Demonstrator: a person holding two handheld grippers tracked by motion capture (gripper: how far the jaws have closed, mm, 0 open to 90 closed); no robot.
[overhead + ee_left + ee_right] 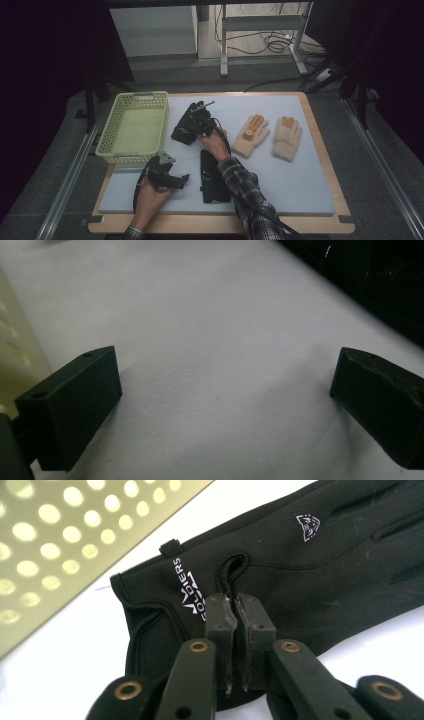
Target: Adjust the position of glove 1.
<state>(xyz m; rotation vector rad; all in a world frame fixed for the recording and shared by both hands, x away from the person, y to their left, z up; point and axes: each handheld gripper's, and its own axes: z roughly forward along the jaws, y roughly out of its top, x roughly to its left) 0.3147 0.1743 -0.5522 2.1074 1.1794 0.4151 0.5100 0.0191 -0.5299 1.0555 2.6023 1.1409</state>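
A black glove (181, 134) lies on the white mat (300, 185) just right of the yellow basket (134, 127). My right gripper (192, 122) sits on it. In the right gripper view the jaws (234, 600) are pressed together on a fold of the black glove (310, 565) near its cuff and white logo. A second black glove (212, 186) lies nearer the front, partly under the right forearm. My left gripper (180, 180) rests low at the front left, its jaws (225, 390) wide apart over bare mat with nothing between them.
Two beige gloves with orange fingers (251, 134) (287, 137) lie side by side to the right on the mat. The perforated basket wall (60, 545) stands close to the held glove. A dark glove edge (380, 280) lies beyond the left jaws.
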